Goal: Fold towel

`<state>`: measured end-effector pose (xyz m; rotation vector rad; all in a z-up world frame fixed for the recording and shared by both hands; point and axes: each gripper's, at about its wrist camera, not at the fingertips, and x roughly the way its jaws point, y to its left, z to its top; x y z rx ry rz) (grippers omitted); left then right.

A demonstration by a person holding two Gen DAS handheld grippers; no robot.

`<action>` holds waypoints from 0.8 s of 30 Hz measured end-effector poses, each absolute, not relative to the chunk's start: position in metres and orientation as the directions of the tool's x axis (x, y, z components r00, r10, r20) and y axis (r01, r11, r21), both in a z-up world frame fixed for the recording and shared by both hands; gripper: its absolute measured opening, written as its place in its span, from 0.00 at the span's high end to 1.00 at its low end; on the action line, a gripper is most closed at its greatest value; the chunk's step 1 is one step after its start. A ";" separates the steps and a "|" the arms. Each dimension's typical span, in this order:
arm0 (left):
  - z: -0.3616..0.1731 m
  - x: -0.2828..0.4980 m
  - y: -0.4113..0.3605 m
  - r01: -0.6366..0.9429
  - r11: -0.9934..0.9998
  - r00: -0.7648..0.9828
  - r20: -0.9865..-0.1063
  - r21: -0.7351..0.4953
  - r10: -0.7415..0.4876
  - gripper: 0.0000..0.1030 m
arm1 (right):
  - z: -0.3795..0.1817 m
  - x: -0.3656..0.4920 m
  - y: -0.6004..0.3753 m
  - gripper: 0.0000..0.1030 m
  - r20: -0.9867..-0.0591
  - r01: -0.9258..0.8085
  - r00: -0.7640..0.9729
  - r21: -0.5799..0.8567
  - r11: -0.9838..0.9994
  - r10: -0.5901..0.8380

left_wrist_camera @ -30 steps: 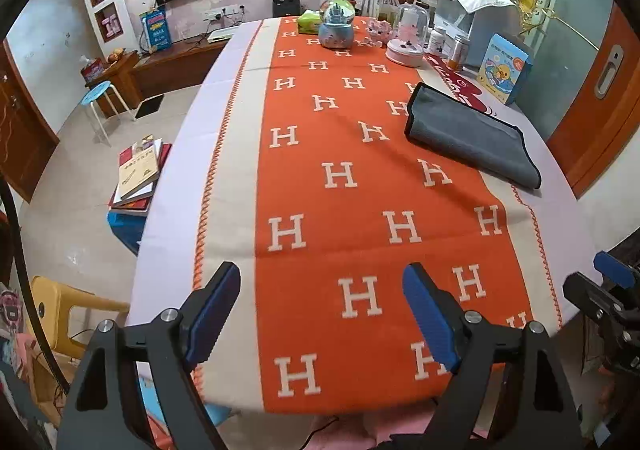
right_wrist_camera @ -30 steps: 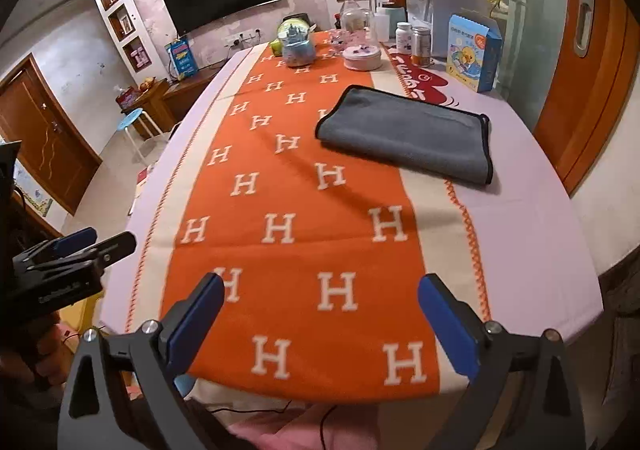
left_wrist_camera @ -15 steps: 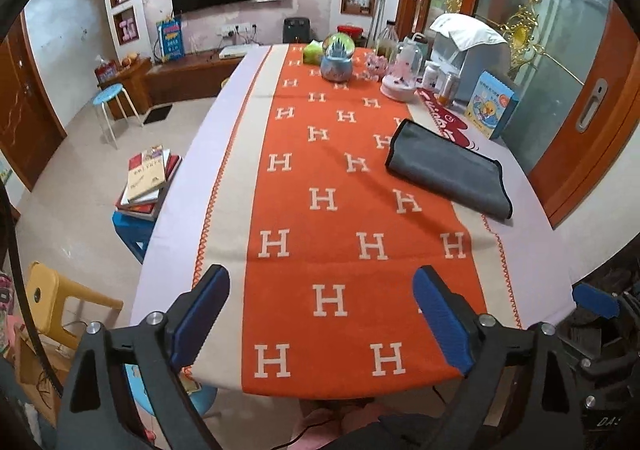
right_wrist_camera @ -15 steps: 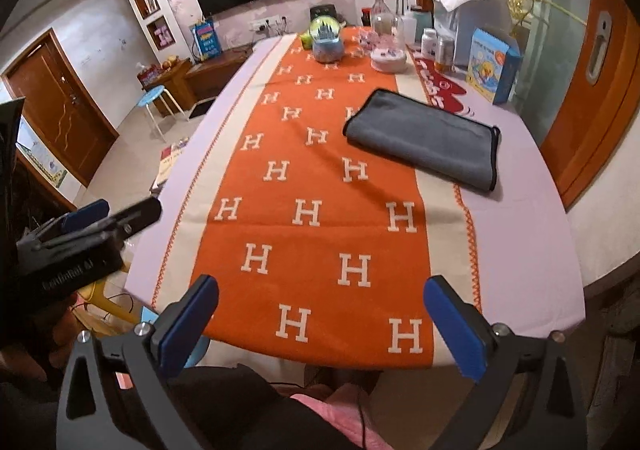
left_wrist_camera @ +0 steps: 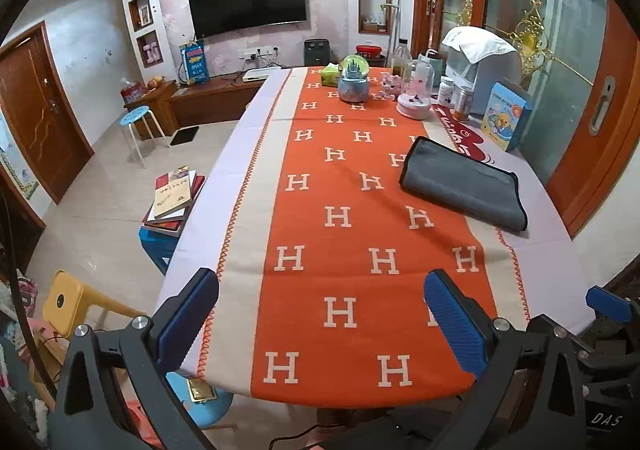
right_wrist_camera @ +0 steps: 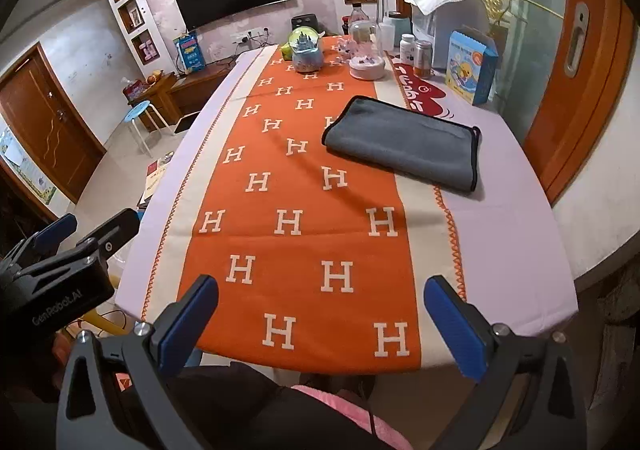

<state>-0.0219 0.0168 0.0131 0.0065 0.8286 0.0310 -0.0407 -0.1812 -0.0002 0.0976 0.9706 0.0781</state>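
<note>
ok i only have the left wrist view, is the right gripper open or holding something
observer: open. The right gripper has its fingers wide apart with nothing between them.
operator: how close is it to the towel
observer: well short. Its fingertips are only over the near edge of the table, and the grey towel lies flat further up.
operator: and where does my gripper sit from that side
observer: the left gripper hangs beside the table's left edge, near the front corner, touching nothing.
</note>
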 end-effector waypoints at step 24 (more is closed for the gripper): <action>0.013 -0.019 0.011 -0.014 0.999 0.684 -0.729 0.032 0.033 0.01 | -0.005 -0.036 -0.183 0.00 -0.822 -0.023 0.559 0.120 0.993 0.112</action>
